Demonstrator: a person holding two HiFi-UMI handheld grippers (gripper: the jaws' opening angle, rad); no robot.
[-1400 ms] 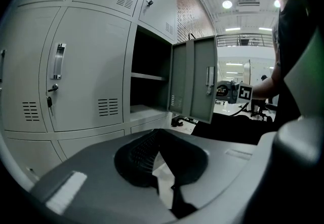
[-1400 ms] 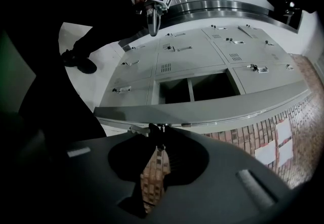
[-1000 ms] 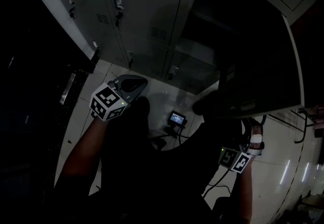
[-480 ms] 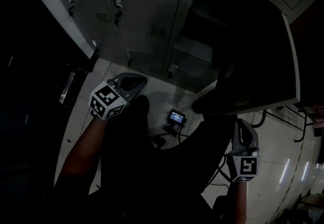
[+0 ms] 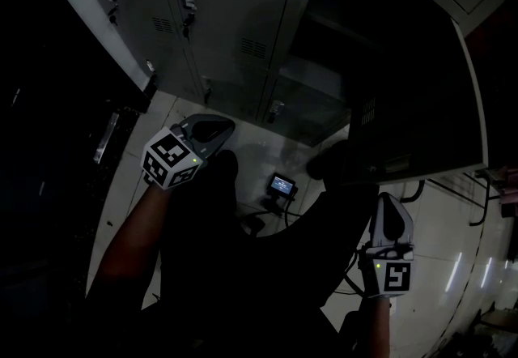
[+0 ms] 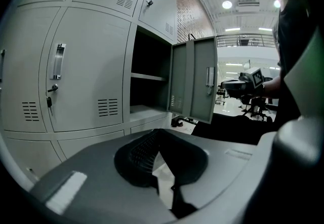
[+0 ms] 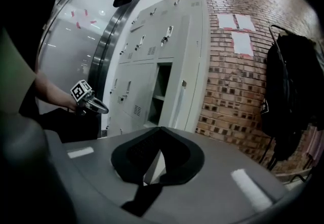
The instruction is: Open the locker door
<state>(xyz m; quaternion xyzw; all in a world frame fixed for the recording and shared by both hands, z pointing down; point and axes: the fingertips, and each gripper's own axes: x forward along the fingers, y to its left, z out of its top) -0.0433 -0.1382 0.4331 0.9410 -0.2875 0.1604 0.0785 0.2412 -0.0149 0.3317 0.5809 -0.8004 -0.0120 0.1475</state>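
Head view: locker door (image 5: 413, 97) already swung wide open at upper right, long axis vert.
Right gripper (image 5: 391, 223) is nearer, just below door's lower edge, jaws together on nothing; left gripper (image 5: 206, 134) sits further left by closed lockers (image 5: 227, 16), also pinched empty.

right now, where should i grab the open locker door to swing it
Take the door by its free vertical edge, about mid-height, coming from the front with one jaw on each face. It's a thin sheet standing out from the lockers, so both faces are reachable, and that edge is farthest from the hinge side.
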